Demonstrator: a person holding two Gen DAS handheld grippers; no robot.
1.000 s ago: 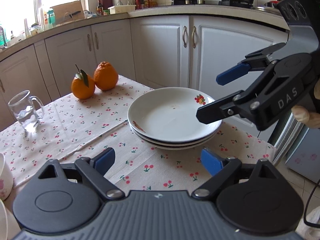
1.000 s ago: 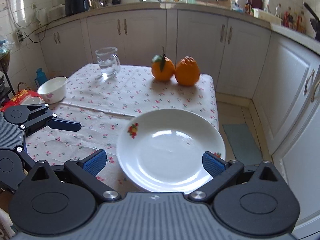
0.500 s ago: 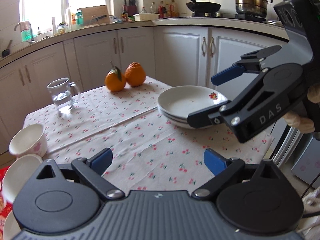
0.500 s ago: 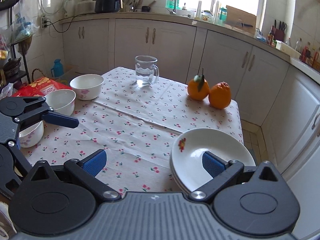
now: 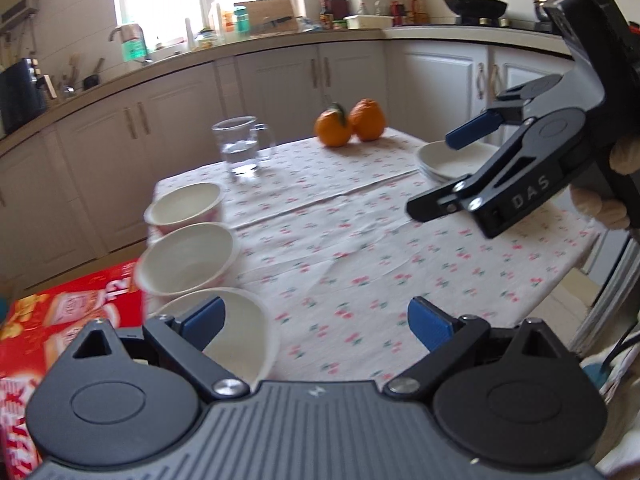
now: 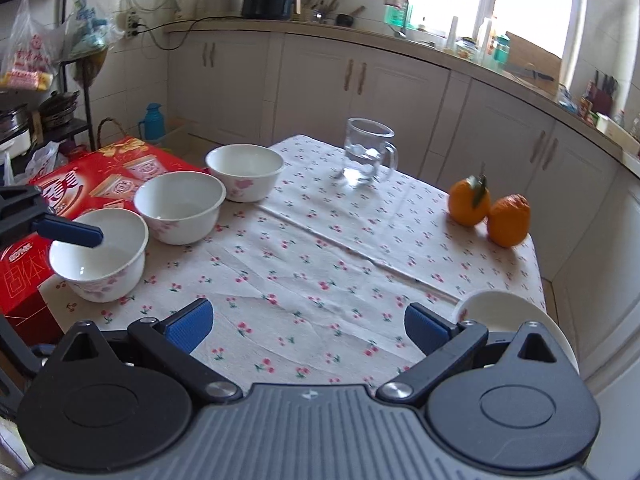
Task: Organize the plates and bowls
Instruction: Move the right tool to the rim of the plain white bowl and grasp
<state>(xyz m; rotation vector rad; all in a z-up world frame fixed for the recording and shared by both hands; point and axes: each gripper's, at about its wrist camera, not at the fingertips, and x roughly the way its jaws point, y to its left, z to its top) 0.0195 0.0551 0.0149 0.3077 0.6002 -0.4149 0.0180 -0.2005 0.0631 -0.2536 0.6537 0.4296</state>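
Three white bowls with pink flowers stand in a row along the table's left side: near bowl, middle bowl, far bowl. They also show in the left wrist view: near bowl, middle bowl, far bowl. A stack of white plates sits at the right edge, its rim showing in the right wrist view. My left gripper is open, its left finger over the near bowl. My right gripper is open and empty above the cloth; it also shows in the left wrist view.
A glass mug of water and two oranges stand at the far side of the cherry-print tablecloth. A red carton sits left of the table. White kitchen cabinets surround it.
Both grippers have pulled back and swung left, away from the plate stack. The three bowls have come into close view, and the left gripper's finger is now over the near bowl.
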